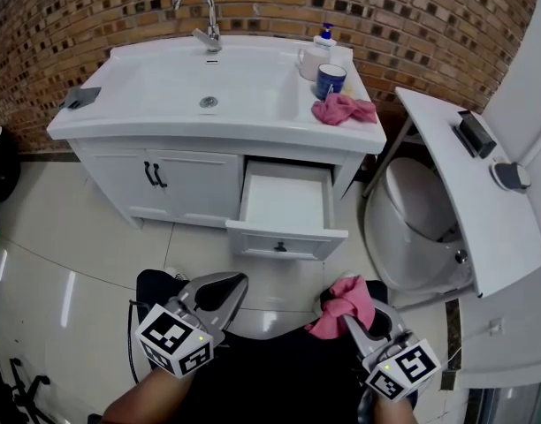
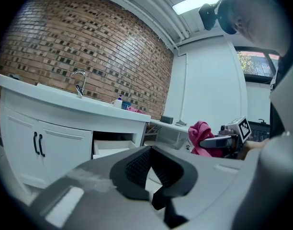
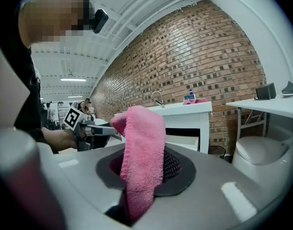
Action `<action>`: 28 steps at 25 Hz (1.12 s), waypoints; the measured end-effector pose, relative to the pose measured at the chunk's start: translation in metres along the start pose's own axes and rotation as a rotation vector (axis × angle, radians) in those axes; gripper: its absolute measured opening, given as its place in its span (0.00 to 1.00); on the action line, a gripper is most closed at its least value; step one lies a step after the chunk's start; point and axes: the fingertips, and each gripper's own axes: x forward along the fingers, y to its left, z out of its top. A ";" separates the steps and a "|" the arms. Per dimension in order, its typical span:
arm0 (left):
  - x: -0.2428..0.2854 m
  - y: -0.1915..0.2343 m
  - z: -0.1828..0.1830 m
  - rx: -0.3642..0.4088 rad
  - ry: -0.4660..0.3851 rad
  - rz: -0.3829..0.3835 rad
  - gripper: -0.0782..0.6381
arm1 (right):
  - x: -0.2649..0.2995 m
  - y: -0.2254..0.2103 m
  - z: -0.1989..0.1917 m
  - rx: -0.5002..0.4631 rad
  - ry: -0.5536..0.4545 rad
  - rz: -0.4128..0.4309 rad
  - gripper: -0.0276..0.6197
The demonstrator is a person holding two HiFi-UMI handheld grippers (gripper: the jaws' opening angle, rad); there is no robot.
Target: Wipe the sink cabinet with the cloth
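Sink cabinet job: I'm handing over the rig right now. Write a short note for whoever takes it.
Left claw: shut, empty, held low in front of the person.
Right claw: shut on the pink cloth, which drapes over its tip.
Sink cabinet: ahead, touched by neither claw; its drawer stands open. A second pink cloth lies on top of the cabinet beside the mug.
Done: cloth is gripped.
Left: bring the cloth to the cabinet and wipe it; no wiping is under way.
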 end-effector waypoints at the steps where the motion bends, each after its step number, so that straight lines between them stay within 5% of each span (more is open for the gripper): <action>1: 0.000 -0.001 0.000 0.001 -0.002 -0.003 0.12 | 0.000 -0.001 0.000 -0.001 0.001 -0.004 0.19; 28: 0.009 0.000 -0.005 0.010 0.012 -0.015 0.12 | -0.002 -0.017 -0.009 -0.029 0.039 -0.051 0.18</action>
